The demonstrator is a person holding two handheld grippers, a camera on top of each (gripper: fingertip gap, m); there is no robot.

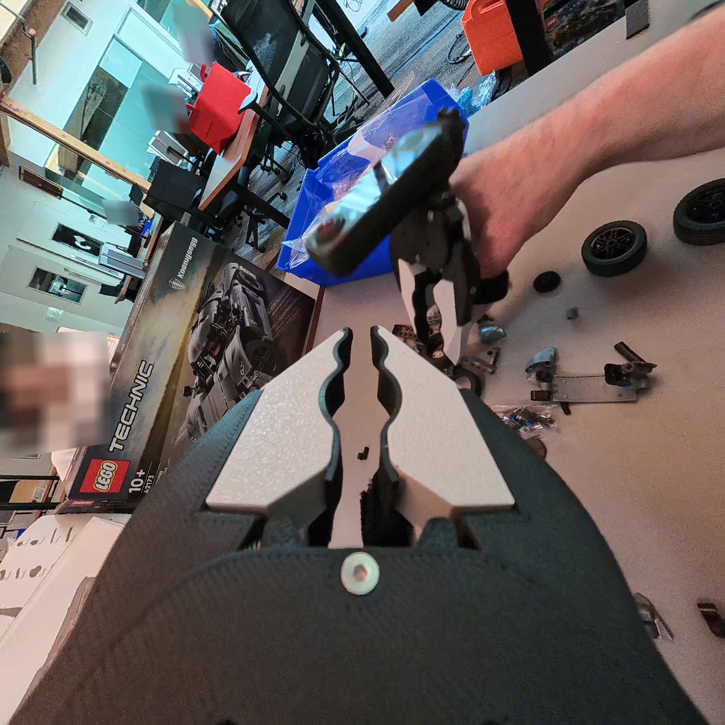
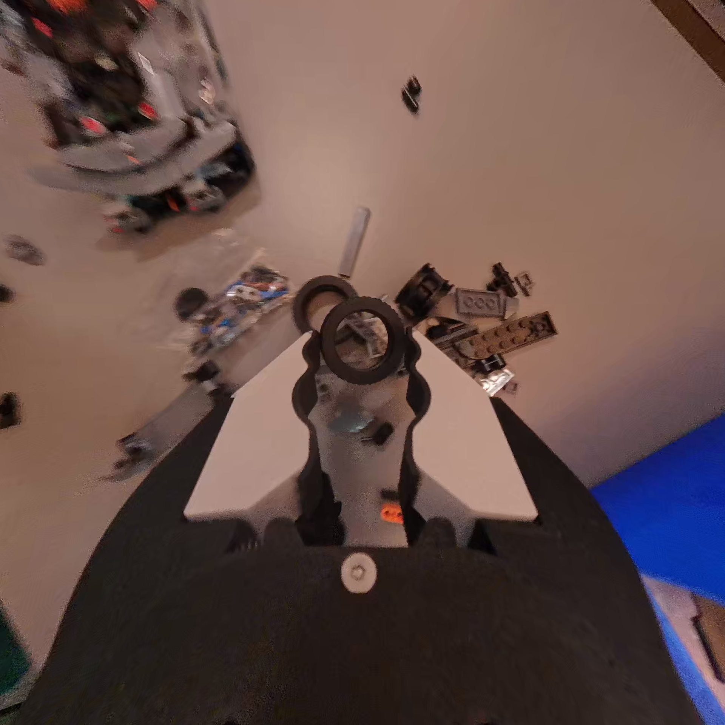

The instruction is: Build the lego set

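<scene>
My right gripper is shut on a black rubber tyre, held upright at the fingertips above a pile of loose parts. A second tyre lies on the table just behind it. A black rim, a grey plate and a long dark plate lie to the right. In the left wrist view a hand holds the right gripper over that pile. My left gripper hovers nearer, its jaws a narrow slit apart and empty. A tiny black pin lies on the table below it.
Two finished wheels and a grey sub-assembly lie to the right. A bag of small parts and the blurred, partly built car are on the left. The set's box and a blue bin stand at the table's edge. Across from one pair of fingers to the other is roughly 20 cm. The right tips stand about 7 cm off the grey plate.
</scene>
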